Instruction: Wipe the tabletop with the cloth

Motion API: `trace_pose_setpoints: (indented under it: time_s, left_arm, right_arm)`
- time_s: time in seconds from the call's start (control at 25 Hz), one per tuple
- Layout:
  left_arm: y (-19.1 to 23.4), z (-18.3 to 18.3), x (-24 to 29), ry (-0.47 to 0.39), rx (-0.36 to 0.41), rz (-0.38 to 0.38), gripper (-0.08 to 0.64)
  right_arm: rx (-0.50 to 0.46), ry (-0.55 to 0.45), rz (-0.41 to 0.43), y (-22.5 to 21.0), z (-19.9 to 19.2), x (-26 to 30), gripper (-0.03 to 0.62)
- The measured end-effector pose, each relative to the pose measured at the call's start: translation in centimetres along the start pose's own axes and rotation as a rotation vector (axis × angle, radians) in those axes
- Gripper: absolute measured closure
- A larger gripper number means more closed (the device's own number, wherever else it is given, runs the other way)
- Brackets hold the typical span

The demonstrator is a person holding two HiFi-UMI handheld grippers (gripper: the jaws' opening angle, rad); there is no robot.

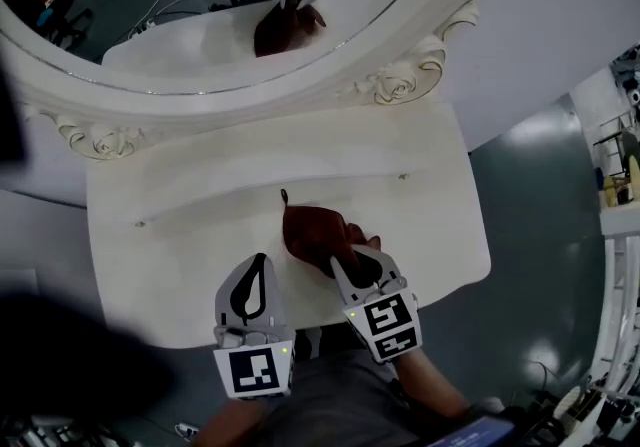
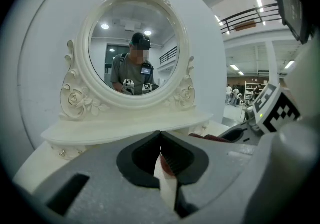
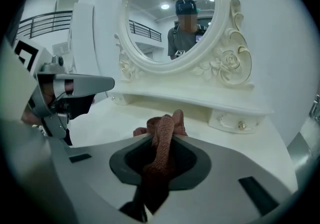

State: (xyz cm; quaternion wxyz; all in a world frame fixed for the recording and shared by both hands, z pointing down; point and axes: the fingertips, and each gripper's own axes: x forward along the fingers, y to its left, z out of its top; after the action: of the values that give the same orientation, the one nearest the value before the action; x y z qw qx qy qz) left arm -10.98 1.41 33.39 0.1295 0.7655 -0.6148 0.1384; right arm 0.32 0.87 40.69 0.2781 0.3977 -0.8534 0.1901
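A crumpled reddish-brown cloth point(image 1: 312, 233) lies on the white dressing-table top point(image 1: 170, 265), near its front edge. My right gripper point(image 1: 345, 260) is shut on the cloth's near side. In the right gripper view a fold of the cloth point(image 3: 165, 128) stands pinched between the jaws of the right gripper point(image 3: 161, 143). My left gripper point(image 1: 259, 263) hovers just left of the cloth, shut with nothing in it. In the left gripper view the jaw tips of the left gripper point(image 2: 160, 140) meet, and a bit of the cloth point(image 2: 209, 138) shows to the right.
A large oval mirror point(image 1: 200, 25) in an ornate white frame stands at the back of the table on a raised shelf point(image 3: 200, 100) with small drawer knobs point(image 3: 242, 126). The table's right edge point(image 1: 478, 225) drops to a grey floor. The mirror reflects a person and both grippers.
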Motion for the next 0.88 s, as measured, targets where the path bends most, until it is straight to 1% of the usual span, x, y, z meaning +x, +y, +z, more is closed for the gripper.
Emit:
trace_pose_setpoints:
  time_s: [0.24,0.44,0.72,0.88]
  left_arm:
    - [1.1,3.8,-2.2,-0.082,0.033,0.017,0.545]
    - [2.0,6.7,-3.0,-0.170,0.056,0.036,0.545]
    - [4.0,9.7,-3.2,-0.221,0.072,0.091,0.545]
    - [4.9,10.4,-2.8,-0.210,0.045,0.127,0.545]
  right_arm:
    - [-0.044,-0.119,-0.044,1.2,5.6,-2.1,0.518]
    - [-0.101,-0.215,-0.054,1.7,10.4,-2.9,0.518]
    - [-0.151,-0.309,-0.032,2.3,16.4,-2.7,0.518]
    - [-0.167,-0.337,-0.006,2.2,18.8,-1.7,0.518]
